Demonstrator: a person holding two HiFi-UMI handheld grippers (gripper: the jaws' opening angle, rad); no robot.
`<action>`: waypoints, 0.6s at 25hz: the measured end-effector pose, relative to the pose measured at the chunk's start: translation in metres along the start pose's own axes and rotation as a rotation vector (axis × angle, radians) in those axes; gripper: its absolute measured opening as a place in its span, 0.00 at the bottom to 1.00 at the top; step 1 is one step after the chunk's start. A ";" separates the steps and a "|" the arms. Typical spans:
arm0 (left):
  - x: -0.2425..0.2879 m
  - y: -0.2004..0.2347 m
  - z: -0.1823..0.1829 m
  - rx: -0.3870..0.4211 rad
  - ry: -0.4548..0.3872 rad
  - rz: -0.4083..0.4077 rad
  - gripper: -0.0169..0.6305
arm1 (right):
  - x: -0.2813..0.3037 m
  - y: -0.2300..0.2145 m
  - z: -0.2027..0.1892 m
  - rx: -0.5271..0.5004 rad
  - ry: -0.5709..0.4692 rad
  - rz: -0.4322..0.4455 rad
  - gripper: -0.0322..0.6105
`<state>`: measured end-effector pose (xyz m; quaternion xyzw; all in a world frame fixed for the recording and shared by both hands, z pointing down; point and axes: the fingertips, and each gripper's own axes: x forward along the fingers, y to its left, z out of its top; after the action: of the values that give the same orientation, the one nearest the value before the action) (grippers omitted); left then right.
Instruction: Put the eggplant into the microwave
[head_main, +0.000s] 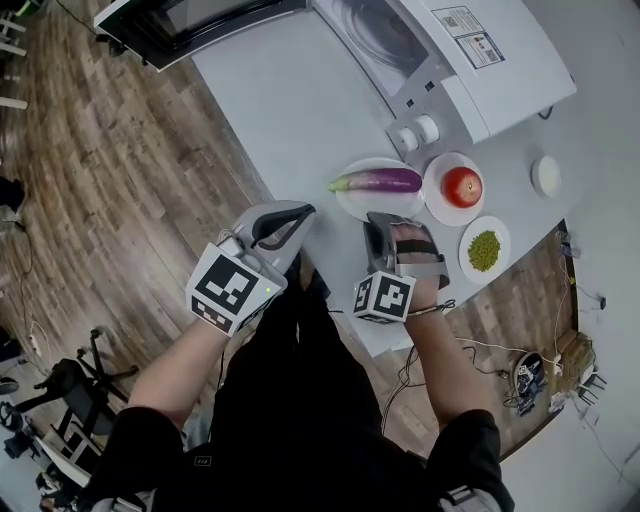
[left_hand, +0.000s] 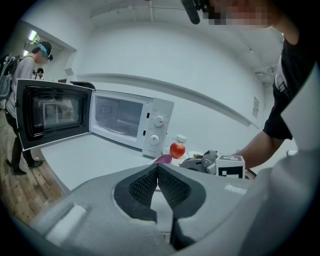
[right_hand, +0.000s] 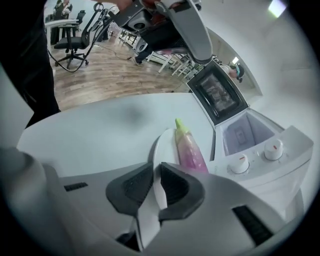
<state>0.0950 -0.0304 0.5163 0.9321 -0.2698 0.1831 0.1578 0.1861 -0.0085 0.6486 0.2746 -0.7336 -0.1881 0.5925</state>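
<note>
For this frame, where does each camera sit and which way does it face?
Head view: on the person's head, looking steeply down at the table; shows both forearms, left gripper, right gripper.
Left gripper view: on the left gripper, facing across the table to the open microwave; shows its shut jaws.
Right gripper view: on the right gripper, angled down at the eggplant; jaws closed on the plate rim.
Shared: all three show eggplant and microwave.

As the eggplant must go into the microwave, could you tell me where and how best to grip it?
Probably the thick purple middle of the eggplant, from above, jaws across its width: it lies flat on the plate, and its green stem end tapers and might slip.
</note>
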 end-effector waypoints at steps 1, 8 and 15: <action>-0.001 -0.001 -0.001 0.001 0.002 -0.001 0.04 | 0.000 0.000 0.000 -0.005 0.005 -0.018 0.13; -0.004 -0.002 -0.008 0.000 0.012 0.006 0.04 | -0.002 -0.002 0.000 -0.003 0.023 -0.122 0.12; -0.002 -0.003 -0.010 0.008 0.013 0.008 0.04 | -0.012 -0.008 0.003 -0.029 -0.001 -0.247 0.10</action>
<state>0.0931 -0.0230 0.5240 0.9304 -0.2717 0.1907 0.1553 0.1865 -0.0074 0.6339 0.3543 -0.6916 -0.2703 0.5685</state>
